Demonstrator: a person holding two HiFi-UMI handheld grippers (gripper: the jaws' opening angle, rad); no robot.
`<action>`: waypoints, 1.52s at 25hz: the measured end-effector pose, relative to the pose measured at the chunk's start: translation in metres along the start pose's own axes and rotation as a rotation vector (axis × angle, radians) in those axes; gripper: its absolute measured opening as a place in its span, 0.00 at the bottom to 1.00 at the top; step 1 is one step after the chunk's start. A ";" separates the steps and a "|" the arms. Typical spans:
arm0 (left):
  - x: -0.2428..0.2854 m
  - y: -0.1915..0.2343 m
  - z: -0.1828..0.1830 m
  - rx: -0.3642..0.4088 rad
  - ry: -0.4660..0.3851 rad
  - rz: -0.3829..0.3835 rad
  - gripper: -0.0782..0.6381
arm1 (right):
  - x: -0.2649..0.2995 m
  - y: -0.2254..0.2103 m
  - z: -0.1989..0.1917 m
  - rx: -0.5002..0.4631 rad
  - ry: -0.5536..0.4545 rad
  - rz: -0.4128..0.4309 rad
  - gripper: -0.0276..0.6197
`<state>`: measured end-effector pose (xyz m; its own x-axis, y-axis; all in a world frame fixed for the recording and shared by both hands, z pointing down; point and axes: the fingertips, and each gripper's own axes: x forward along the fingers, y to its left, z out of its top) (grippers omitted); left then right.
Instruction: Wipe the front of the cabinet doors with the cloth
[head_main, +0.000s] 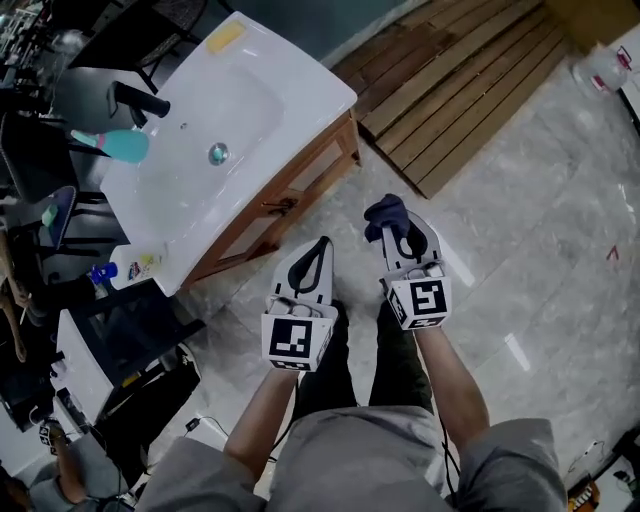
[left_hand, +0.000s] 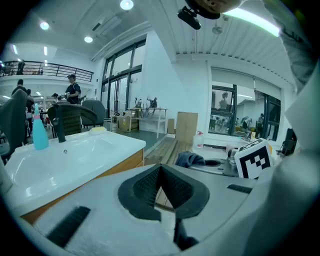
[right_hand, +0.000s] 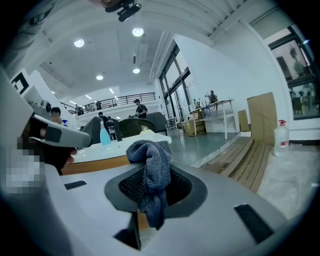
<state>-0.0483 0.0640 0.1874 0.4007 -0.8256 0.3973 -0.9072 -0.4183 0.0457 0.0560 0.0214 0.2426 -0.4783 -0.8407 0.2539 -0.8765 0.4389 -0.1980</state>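
Note:
In the head view my right gripper (head_main: 392, 230) is shut on a dark blue cloth (head_main: 386, 212), which bunches up above its tips. The right gripper view shows the cloth (right_hand: 152, 162) pinched between the jaws and hanging down from my right gripper (right_hand: 150, 172). My left gripper (head_main: 322, 246) is beside it, shut and holding nothing; its pads meet in the left gripper view (left_hand: 161, 169). The wooden cabinet doors (head_main: 262, 220) sit under the white sink top, ahead and left of both grippers, which hang apart from them above the floor. The cloth (left_hand: 189, 159) also shows to the left gripper's right.
The white basin (head_main: 215, 120) carries a black faucet (head_main: 140, 101), a teal bottle (head_main: 122, 146) and a yellow sponge (head_main: 225, 37). A wooden plank platform (head_main: 470, 80) lies on the floor at the back right. A black-and-white appliance (head_main: 105, 345) stands left of my legs.

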 end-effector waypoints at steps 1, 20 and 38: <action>-0.003 -0.001 0.007 0.001 -0.004 0.000 0.12 | -0.005 0.002 0.008 0.000 -0.002 0.001 0.16; -0.070 -0.017 0.105 -0.007 -0.113 -0.022 0.12 | -0.082 0.064 0.152 -0.051 -0.073 0.032 0.16; -0.100 -0.009 0.152 0.029 -0.216 -0.066 0.12 | -0.107 0.106 0.212 -0.122 -0.166 0.047 0.16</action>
<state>-0.0603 0.0926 0.0085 0.4799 -0.8568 0.1885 -0.8753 -0.4820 0.0373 0.0258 0.0910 -0.0066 -0.5123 -0.8545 0.0856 -0.8582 0.5058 -0.0878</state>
